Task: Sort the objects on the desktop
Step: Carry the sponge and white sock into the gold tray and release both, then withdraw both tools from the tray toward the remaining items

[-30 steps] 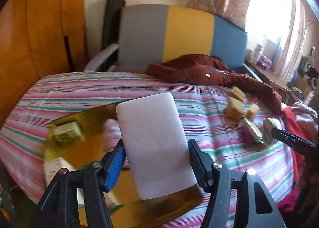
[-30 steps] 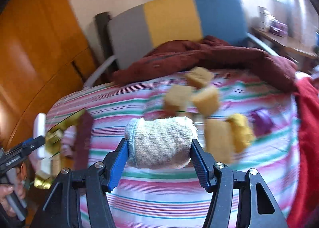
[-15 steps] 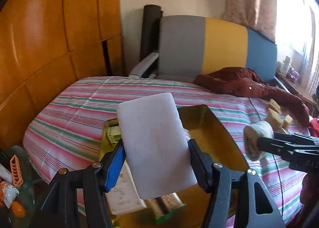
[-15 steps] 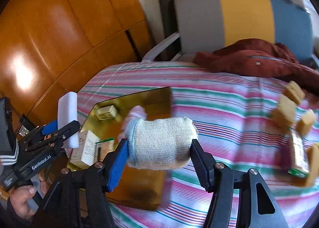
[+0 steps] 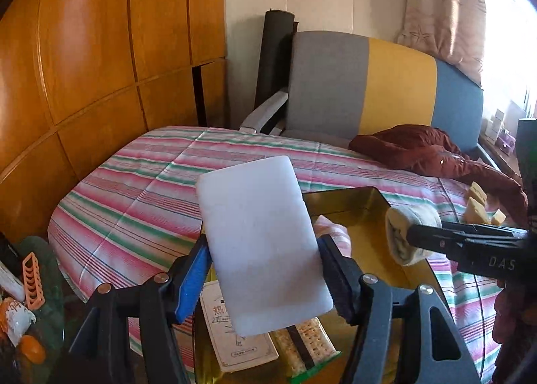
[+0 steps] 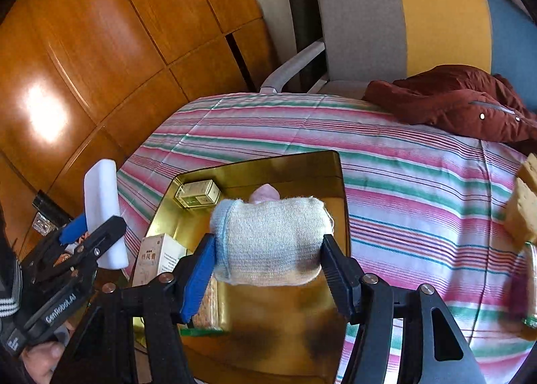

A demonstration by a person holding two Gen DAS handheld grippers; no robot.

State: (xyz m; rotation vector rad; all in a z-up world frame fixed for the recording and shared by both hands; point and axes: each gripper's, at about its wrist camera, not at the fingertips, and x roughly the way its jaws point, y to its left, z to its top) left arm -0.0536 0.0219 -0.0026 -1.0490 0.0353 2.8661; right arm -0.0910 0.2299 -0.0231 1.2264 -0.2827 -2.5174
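1. The left gripper (image 5: 265,270) grasps a flat white rectangular foam block (image 5: 260,243). Its jaws have just opened a little further, but the block stands upright between the pads and both pads touch its sides.
2. The right gripper (image 6: 270,266) is clenched on a rolled beige knitted cloth with a light blue edge (image 6: 272,241); the roll lies across, with one pad on each end.
3. Both grippers hang over a shiny golden metal tray (image 6: 322,166), which lies near the left edge of the round table with a pink, green and white striped cloth (image 6: 419,189).
4. In the tray lie a small golden tin box (image 6: 198,193), a pale paper box with printed characters (image 6: 157,258) and a pink soft object (image 6: 265,192).
5. Yellow sponge pieces (image 5: 478,203) lie near the right edge of the table, well apart from the tray.
6. A dark red jacket (image 6: 463,102) lies at the far edge, beside the grey, yellow and blue chair (image 6: 402,21).
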